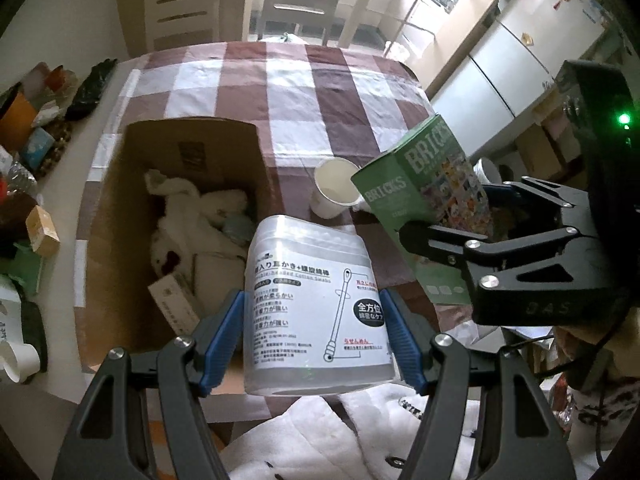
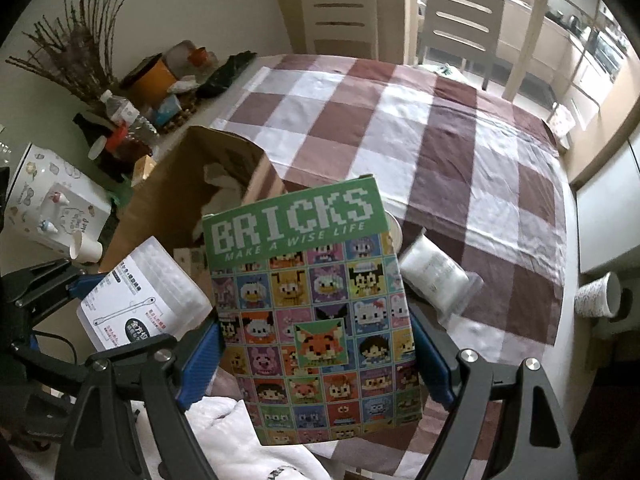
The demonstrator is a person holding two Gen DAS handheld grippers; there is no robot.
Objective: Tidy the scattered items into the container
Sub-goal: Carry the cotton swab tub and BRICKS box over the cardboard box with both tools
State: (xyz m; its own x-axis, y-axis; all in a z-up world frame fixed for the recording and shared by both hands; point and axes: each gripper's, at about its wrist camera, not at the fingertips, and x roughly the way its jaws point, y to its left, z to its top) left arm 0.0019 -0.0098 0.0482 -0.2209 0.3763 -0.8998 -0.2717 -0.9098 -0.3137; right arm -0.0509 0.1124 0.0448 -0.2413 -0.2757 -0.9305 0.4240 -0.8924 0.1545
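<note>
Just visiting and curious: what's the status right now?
Left gripper shut on cotton swab tub. Right gripper shut on bricks box. Both lifted near cardboard box. Paper cup beside it, path clear.

My left tool (image 1: 316, 336) and right tool (image 2: 320, 364) are matte black linkage frames with silver screws and ribbed blue pads; the right body shows a green light

Green BRICKS box (image 2: 316, 312), brown-and-white checked tablecloth (image 2: 460, 148), brown cardboard box (image 1: 116, 216), white-labelled clear swab tub (image 1: 316, 308).
</note>
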